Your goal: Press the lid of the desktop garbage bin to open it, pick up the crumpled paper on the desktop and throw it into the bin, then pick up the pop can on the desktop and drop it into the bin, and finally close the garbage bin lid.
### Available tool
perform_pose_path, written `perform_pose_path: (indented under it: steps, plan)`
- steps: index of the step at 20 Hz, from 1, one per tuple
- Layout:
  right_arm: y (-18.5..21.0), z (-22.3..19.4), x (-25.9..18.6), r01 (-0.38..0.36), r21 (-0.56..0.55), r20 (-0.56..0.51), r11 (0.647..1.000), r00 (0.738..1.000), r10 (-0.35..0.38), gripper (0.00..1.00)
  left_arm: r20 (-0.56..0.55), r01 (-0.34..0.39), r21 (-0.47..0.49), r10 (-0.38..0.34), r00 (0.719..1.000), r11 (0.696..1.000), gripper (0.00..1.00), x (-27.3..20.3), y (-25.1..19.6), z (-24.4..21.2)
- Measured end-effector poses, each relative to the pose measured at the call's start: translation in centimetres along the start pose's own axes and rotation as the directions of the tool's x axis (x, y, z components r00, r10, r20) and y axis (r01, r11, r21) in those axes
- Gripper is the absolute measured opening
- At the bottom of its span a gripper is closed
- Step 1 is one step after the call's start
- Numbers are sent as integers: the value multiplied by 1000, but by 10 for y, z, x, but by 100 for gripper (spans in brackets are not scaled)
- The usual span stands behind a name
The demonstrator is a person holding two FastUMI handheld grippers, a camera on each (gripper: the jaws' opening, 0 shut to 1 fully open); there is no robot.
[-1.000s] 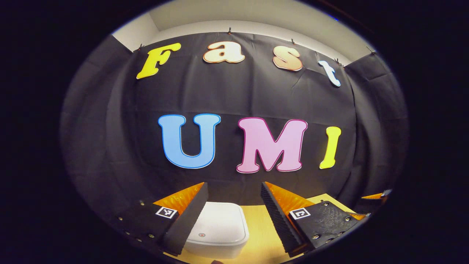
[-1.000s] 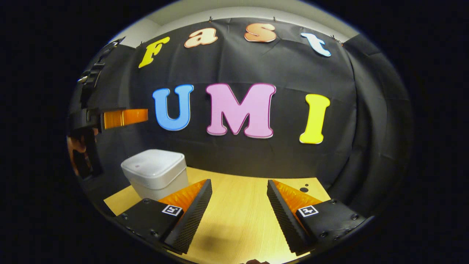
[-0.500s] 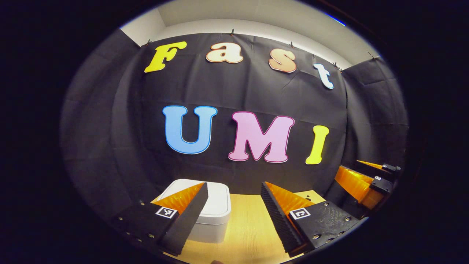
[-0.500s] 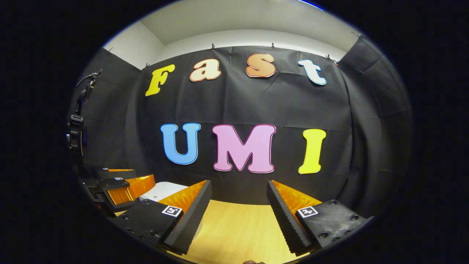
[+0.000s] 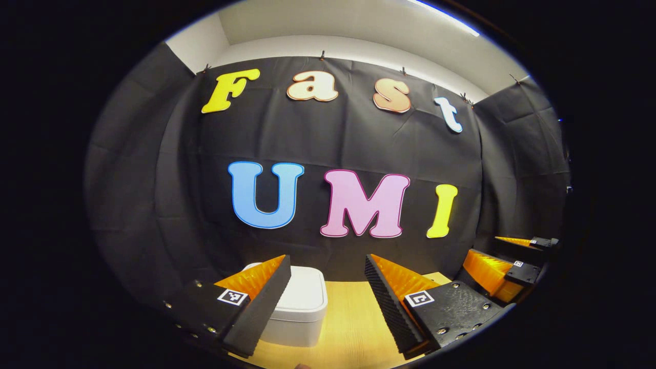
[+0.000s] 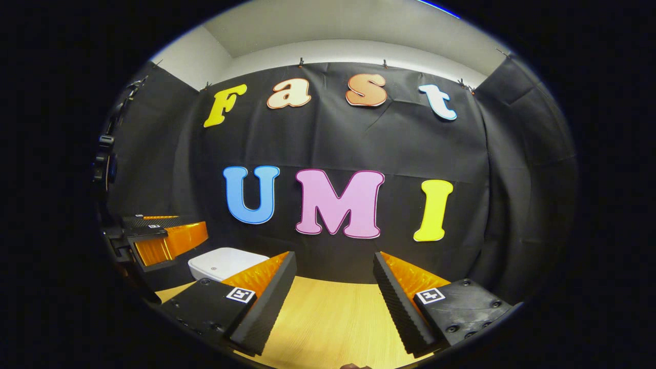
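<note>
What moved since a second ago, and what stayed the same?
Both grippers tipped up and drew back level: the bin sank lower in the right gripper view, and the left gripper came down beside it. Nothing was grabbed or dropped. The lid stayed shut, both grippers stayed open, and the table is unchanged.

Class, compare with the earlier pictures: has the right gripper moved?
Yes. The right gripper has tilted upward: in its view the bin and wall cloth sit lower.

Both of your cameras sit low over the bench (image 5: 353,328), level, facing the booth's back wall from mid-distance. Your left gripper view looks past its tool (image 5: 328,302), with the bin (image 5: 302,302) close ahead. Your right gripper view, from farther right, shares that bin (image 6: 223,262) and the bench (image 6: 328,323).
</note>
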State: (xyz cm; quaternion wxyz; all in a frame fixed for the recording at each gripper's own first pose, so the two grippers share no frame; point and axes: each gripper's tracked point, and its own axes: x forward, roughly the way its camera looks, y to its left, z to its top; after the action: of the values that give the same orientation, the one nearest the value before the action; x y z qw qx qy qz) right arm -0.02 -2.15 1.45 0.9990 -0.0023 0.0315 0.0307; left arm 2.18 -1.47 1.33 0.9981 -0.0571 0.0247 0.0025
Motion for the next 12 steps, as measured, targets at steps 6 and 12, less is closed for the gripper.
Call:
perform_pose_path:
  steps: [6,12]
  plan:
    - [7,0,-9,5,-20,1,1000,1000,-5,98,22,0,9,0,1000,1000,96,-9,5,6]
    - [5,-3,-19,26,-25,-10,999,1000,-27,98,34,16,15,-16,999,1000,96,-17,2,13]
